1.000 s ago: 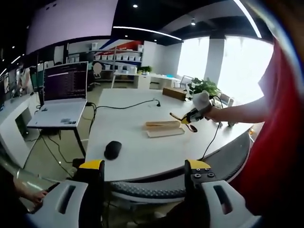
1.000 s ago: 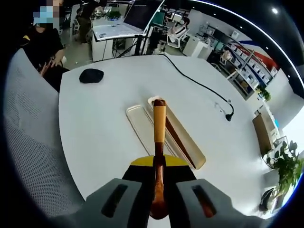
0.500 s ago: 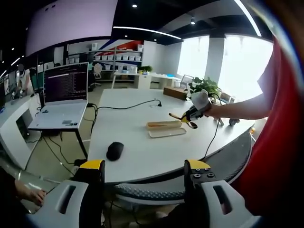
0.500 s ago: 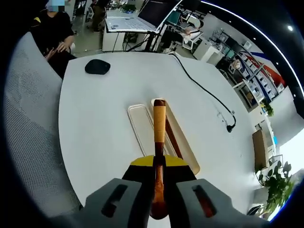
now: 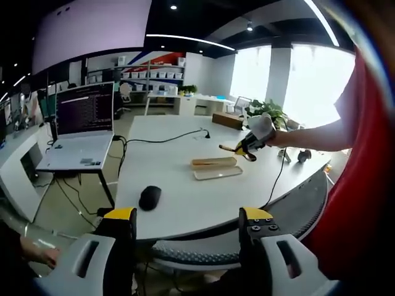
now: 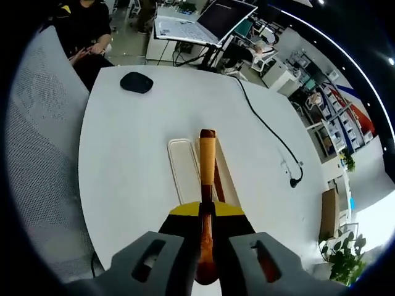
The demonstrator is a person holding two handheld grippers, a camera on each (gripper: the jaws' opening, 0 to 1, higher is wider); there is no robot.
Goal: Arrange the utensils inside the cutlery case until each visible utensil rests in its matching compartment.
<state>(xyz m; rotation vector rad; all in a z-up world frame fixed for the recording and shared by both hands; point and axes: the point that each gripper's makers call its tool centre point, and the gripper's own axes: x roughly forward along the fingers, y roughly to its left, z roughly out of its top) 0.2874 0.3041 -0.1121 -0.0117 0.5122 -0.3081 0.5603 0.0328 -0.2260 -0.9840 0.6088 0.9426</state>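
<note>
R gripper (image 6: 207,213) is gripping wooden utensil (image 6: 207,161) above cutlery case (image 6: 185,169), mid-table; next: lowering into matching slot. L gripper (image 5: 187,222) is idling open off table's near edge.

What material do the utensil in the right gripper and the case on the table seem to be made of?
The utensil held by the right gripper looks like wood: a light yellow handle end joined to darker red-brown, with a smooth, slightly glossy finish. The case looks like pale cream plastic, matte and evenly coloured with rounded corners, though wheat-fibre or painted wood cannot be excluded.
</note>
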